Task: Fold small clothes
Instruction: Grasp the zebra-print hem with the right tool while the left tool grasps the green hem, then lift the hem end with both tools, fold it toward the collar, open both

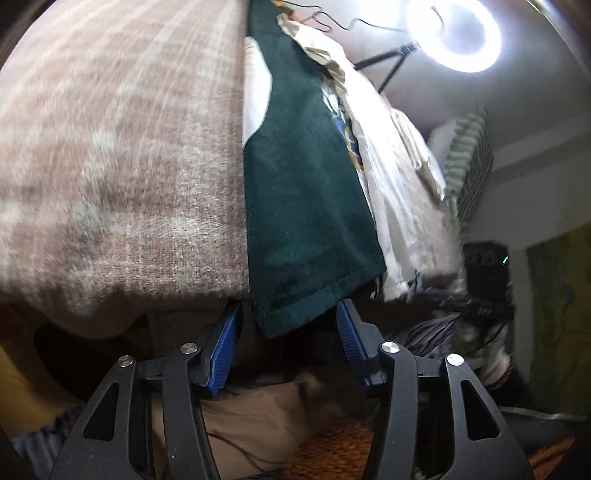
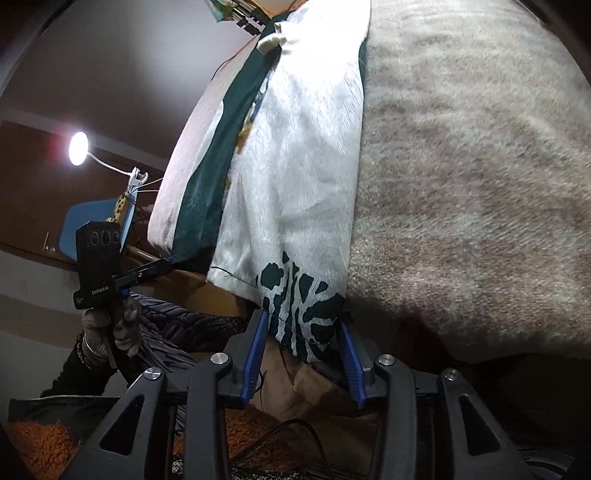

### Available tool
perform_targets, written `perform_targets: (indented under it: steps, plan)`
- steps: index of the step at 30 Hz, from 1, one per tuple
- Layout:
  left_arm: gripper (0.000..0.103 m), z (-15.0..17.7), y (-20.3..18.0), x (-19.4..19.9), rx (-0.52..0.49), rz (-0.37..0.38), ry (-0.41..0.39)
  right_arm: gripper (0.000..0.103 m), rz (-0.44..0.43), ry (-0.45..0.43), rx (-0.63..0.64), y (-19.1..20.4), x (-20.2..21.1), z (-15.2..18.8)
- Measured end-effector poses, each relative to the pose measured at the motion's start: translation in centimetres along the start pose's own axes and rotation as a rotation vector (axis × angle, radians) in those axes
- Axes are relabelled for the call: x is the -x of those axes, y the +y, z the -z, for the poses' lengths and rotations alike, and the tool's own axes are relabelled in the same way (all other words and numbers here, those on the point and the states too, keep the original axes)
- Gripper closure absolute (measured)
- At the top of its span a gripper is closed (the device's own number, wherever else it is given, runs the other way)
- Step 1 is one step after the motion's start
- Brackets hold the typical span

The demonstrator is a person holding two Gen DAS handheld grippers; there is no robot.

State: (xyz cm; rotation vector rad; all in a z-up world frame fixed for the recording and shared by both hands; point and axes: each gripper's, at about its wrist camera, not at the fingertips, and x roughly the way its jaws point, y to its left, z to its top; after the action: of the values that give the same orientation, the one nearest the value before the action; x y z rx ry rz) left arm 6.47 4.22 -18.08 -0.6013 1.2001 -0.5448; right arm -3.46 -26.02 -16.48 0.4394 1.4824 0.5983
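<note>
Spread flat over a fuzzy pinkish-beige blanket [image 1: 122, 155] on the bed: a small garment [image 1: 306, 206], dark green on one side and white with a green pattern on the other. Near hem hanging just past the bed's near edge. In the left wrist view, left gripper [image 1: 290, 317] open, blue fingers [image 1: 227, 341] either side of the green hem corner, not clamped on it. In the right wrist view, right gripper [image 2: 303, 332] also open, fingers [image 2: 255, 354] bracketing the white-and-green patterned corner [image 2: 301, 295] at the same edge; contact with the cloth unclear. Gloved left hand [image 2: 110, 325] visible there on the other gripper's handle. Ring light [image 1: 454, 33] glowing beyond the bed's far edge.
</note>
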Motion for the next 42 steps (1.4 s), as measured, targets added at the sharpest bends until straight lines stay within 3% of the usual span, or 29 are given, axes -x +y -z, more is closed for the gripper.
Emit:
perform_targets:
  steps: [2,3,5,7,10,13,18,27,36,42]
  plan:
    - [0.075,-0.1,0.3,-0.2,0.023,0.012,0.005,0.061,-0.014,0.002,-0.014,-0.4,-0.4,-0.2]
    - [0.09,0.1,0.3,-0.4,0.017,0.013,0.006,0.061,-0.024,0.004,-0.019,-0.6,-0.5,-0.3]
    - [0.101,0.3,0.0,-0.4,-0.007,0.023,-0.001,0.066,-0.046,0.016,-0.02,-0.6,-0.9,-0.4]
    - [0.101,0.3,-0.5,0.0,-0.027,0.037,-0.018,0.083,-0.072,0.027,-0.011,-0.3,-1.1,-0.4]
    - [0.101,0.2,-0.9,1.0,-0.053,0.044,-0.038,0.099,-0.095,0.009,0.017,0.8,-0.4,-0.3]
    - [0.101,0.1,-1.2,1.8,-0.061,0.059,-0.052,0.102,-0.113,-0.044,0.048,1.6,1.1,-0.4]
    - [0.101,-0.8,-1.5,2.1,-0.079,0.068,-0.067,0.102,-0.103,-0.029,0.034,1.6,0.8,-0.9]
    - [0.102,-5.1,-3.5,4.0,-0.145,0.106,-0.159,0.102,-0.144,-0.12,0.07,3.5,3.8,-3.9]
    - [0.102,-12.5,-3.8,3.1,-0.17,0.081,-0.219,0.102,-0.094,-0.2,0.067,3.6,5.5,-11.0]
    - [0.102,-16.9,-2.3,0.8,-0.156,0.015,-0.228,0.102,-0.049,-0.207,0.01,1.8,3.8,-16.7]
